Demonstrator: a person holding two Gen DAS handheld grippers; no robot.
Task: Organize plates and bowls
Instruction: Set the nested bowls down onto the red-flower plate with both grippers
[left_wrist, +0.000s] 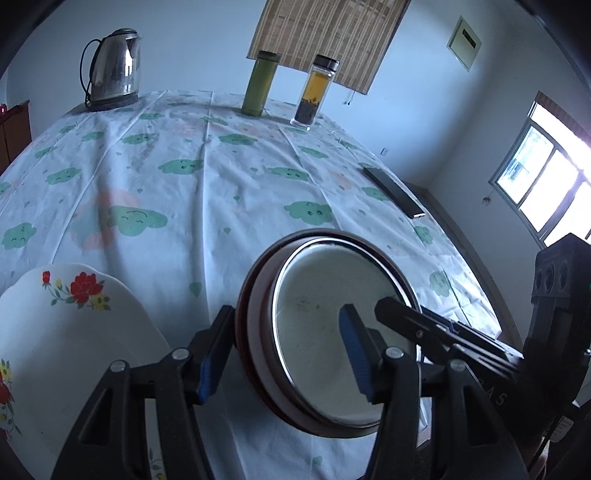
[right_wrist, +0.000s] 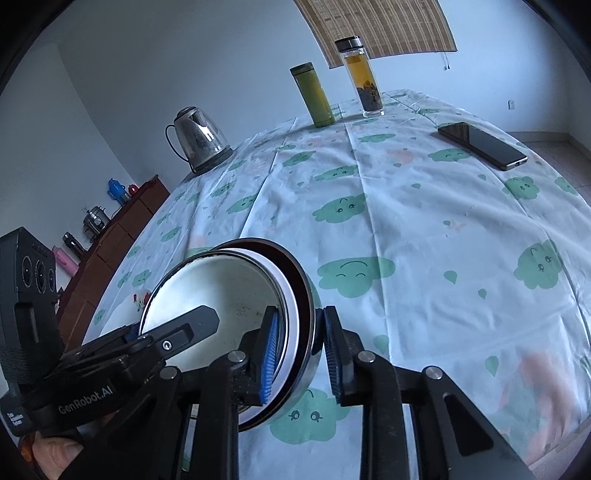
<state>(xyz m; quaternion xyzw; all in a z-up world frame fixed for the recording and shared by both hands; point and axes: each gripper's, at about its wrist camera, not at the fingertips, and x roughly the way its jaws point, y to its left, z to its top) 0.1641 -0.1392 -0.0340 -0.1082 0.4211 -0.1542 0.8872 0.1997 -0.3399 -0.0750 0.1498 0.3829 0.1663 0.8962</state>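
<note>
Two nested bowls, a white one (left_wrist: 317, 295) inside a dark red one with a steel rim (left_wrist: 255, 280), are tilted up on edge over the tablecloth. My left gripper (left_wrist: 286, 314) straddles their left wall, one pad outside and one inside, and is shut on it. In the right wrist view the same bowls (right_wrist: 221, 291) have their right wall between the pads of my right gripper (right_wrist: 300, 314), which sits tight against it. The right gripper's finger reaches over the rim in the left wrist view. A white plate with red flowers (left_wrist: 74, 332) lies at the left, partly hidden behind the bowls (right_wrist: 136, 299).
At the table's far side stand a steel kettle (left_wrist: 114, 70), a green flask (left_wrist: 258, 85) and a glass tea bottle (left_wrist: 314, 92). A phone (right_wrist: 484, 144) lies near the right edge. A wooden cabinet (right_wrist: 122, 229) with bottles stands beyond the table.
</note>
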